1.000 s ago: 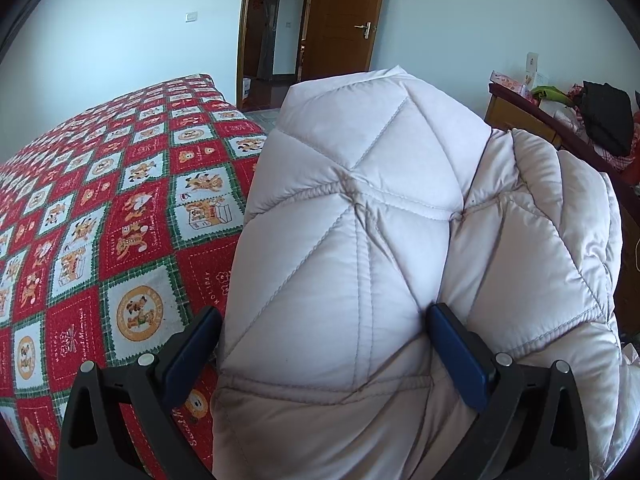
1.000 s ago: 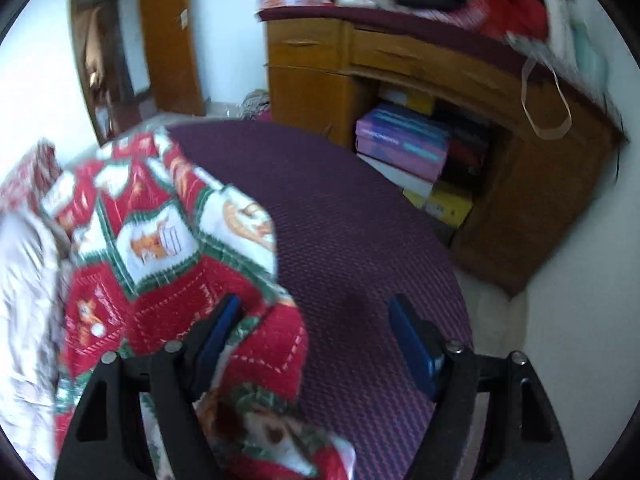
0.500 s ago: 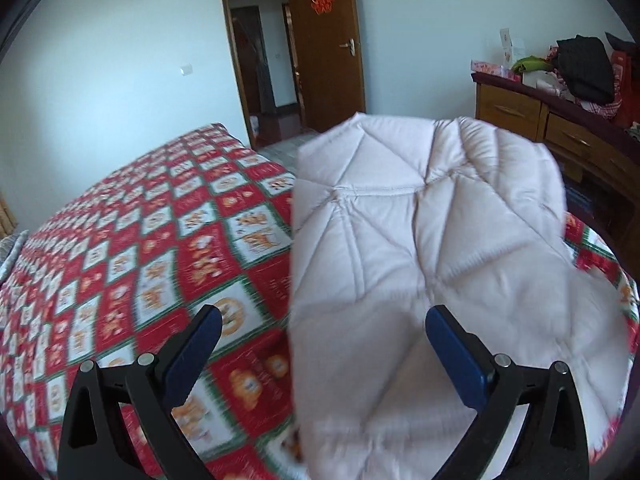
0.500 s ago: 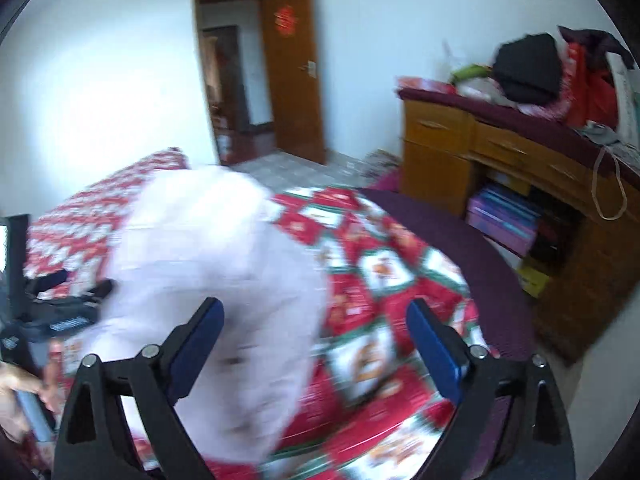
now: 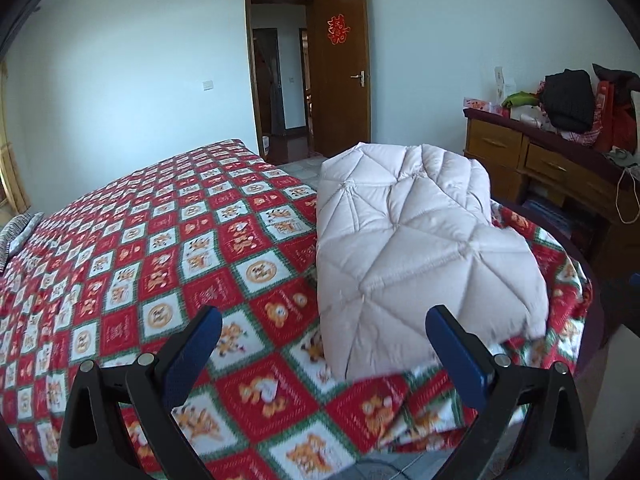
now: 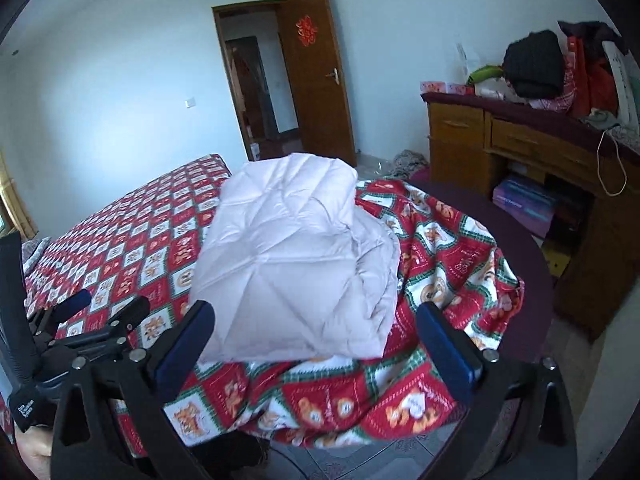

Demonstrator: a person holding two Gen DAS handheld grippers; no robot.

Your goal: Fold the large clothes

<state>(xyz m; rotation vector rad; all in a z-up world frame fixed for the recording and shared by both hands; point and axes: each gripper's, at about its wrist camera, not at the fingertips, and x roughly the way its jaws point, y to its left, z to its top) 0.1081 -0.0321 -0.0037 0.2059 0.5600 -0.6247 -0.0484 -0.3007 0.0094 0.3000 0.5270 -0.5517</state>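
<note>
Coat (image 5: 416,236) no longer sits in the left gripper (image 5: 322,350), which now hangs wide and empty. Right gripper (image 6: 314,346) is opening wide, empty too. White puffy coat lies folded on the red bedspread (image 5: 160,248), near its corner.

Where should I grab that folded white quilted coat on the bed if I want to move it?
Probably pinch the near folded edge of the coat, coming from the bed's foot. There the layers stack thick and face both open grippers; the puffy top offers no grip.
</note>
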